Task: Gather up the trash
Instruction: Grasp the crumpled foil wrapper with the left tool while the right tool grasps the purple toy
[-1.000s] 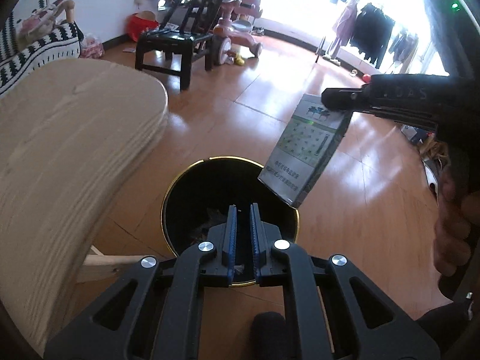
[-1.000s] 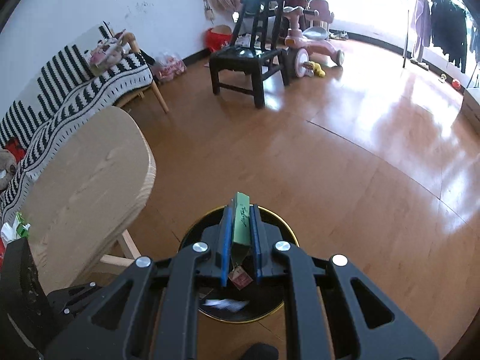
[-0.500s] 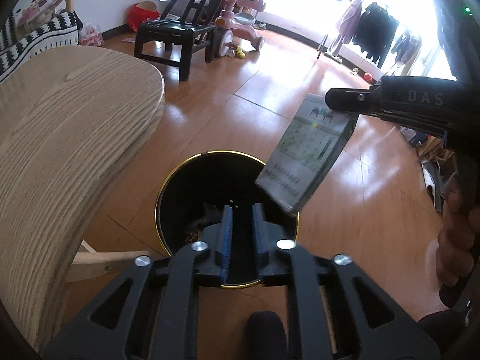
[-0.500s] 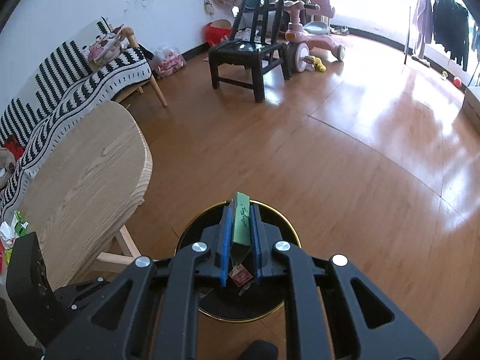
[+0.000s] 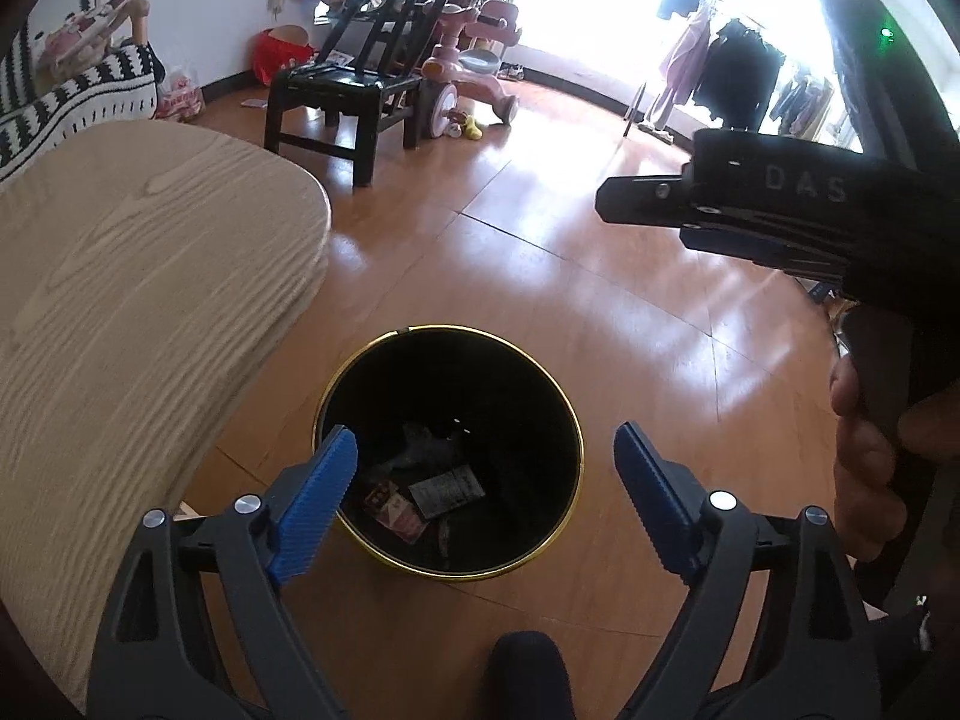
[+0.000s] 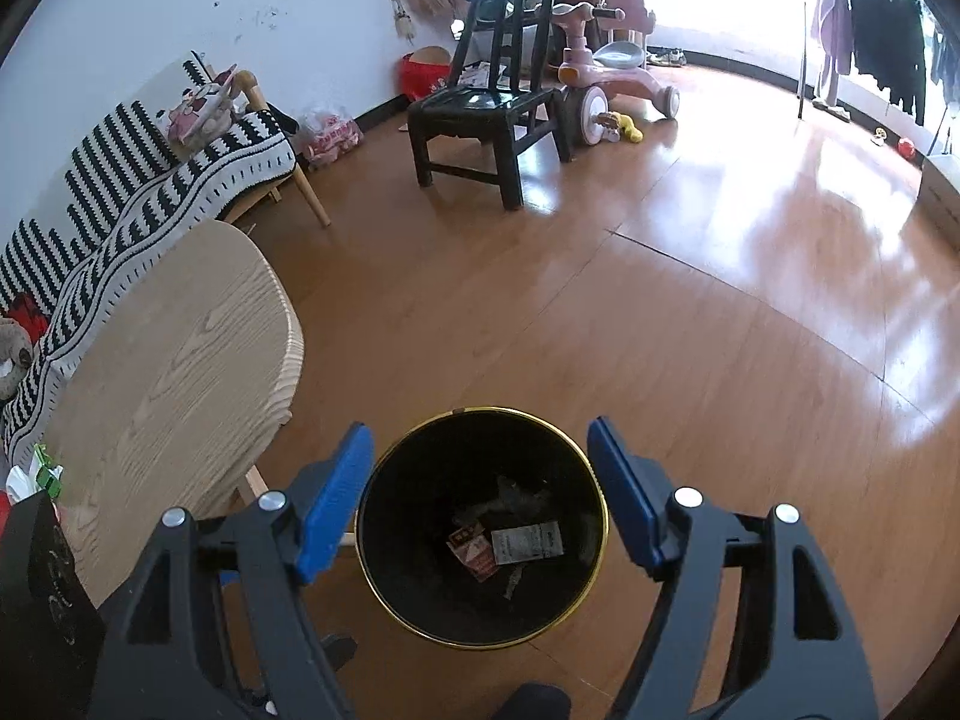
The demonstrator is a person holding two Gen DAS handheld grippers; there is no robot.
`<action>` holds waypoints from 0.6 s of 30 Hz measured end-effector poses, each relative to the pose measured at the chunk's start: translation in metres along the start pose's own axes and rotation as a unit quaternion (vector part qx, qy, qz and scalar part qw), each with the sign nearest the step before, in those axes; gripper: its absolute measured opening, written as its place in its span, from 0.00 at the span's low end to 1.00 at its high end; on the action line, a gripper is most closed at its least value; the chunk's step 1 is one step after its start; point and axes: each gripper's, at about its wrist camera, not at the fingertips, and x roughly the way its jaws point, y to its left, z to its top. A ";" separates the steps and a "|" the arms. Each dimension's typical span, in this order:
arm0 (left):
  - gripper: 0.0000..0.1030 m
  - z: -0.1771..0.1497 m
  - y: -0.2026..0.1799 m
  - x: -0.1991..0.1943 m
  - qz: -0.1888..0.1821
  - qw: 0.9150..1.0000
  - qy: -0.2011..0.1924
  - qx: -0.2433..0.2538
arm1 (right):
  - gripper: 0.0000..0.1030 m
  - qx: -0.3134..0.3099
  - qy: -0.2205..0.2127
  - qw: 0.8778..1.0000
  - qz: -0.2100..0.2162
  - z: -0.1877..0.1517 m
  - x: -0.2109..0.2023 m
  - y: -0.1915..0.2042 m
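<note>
Trash (image 6: pixel 527 542) lies in bin (image 6: pixel 384 582) — both grippers' fingers (image 5: pixel 315 501) spread wide.

The glossy brown wooden floor (image 6: pixel 690 330) carries a round black gold-rimmed bin (image 6: pixel 384 540), a light wood-grain table (image 6: pixel 180 372) and a black wooden chair (image 6: pixel 486 120).

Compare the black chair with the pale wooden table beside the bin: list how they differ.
Colour: the black chair is dark and glossy, while the wooden table is pale with visible grain.
Position: the table stands right beside the gold-rimmed trash bin; the chair sits far back, near the pink ride-on toy.
Build: the chair has an open slatted back; the table is a broad, rounded slab.
Both stand on the same wooden floor.
</note>
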 end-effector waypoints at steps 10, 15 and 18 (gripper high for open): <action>0.88 -0.005 0.058 -0.106 0.056 0.996 -0.061 -0.027 | 0.72 -0.041 -0.025 0.998 0.042 0.007 -0.017 0.076; 0.89 -0.026 0.107 -0.175 0.127 0.987 -0.083 -0.044 | 0.75 -0.088 -0.026 0.992 0.089 0.004 -0.022 0.161; 0.89 -0.048 0.137 -0.219 0.173 0.979 -0.090 -0.052 | 0.76 -0.118 -0.024 0.986 0.120 -0.004 -0.024 0.215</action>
